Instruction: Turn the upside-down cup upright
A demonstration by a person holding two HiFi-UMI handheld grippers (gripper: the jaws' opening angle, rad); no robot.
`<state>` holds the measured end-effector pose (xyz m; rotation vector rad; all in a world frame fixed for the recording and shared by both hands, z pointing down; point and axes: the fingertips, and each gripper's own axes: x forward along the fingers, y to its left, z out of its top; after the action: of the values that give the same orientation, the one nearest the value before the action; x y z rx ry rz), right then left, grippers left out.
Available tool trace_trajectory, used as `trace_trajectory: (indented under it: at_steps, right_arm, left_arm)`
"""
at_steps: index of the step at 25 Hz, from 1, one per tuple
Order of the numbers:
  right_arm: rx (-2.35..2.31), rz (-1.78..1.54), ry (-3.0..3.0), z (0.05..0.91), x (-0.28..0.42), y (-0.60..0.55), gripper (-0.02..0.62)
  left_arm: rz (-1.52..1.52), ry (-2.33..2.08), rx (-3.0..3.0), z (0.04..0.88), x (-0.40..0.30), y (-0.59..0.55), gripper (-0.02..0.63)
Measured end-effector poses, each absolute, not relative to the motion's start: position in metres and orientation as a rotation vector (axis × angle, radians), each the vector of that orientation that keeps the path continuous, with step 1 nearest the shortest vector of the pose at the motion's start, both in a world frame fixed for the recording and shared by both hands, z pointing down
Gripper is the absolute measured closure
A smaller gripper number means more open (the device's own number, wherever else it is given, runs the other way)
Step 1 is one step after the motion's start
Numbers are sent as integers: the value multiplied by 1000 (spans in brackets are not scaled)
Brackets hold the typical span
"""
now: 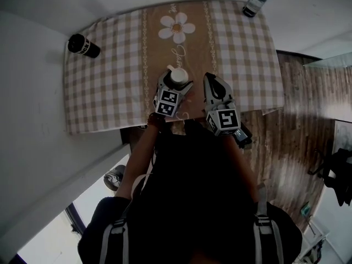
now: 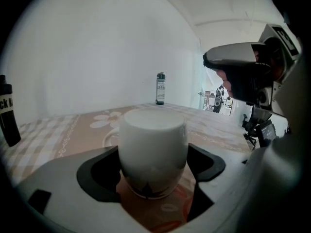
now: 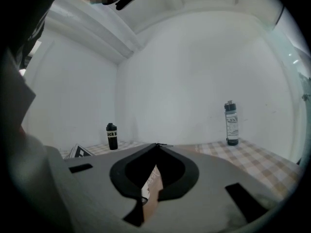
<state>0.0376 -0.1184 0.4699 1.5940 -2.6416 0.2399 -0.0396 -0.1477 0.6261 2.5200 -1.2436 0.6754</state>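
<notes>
Only the left gripper view shows it: white cup (image 2: 153,140) rim-down (flat base up) between the spread left tongs (image 2: 153,149); right tongs (image 3: 156,145) closed, empty.

Your left gripper (image 1: 177,80) tilts downward ahead of you, its jaws spread wide on either side of the cup (image 2: 153,149). Your right gripper (image 1: 210,78) sits just beside it, held nearly level, jaws pressed together with nothing between them. Your left forearm (image 1: 138,155) reaches forward from your body.
</notes>
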Motion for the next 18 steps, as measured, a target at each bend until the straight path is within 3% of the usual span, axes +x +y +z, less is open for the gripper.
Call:
trace_trajectory:
  at_steps: [18]
  right_arm:
    - [1583,259,-2645,472,29,-126,595]
  left_arm:
    - [693,-1279,2508,634,-40,-151,195]
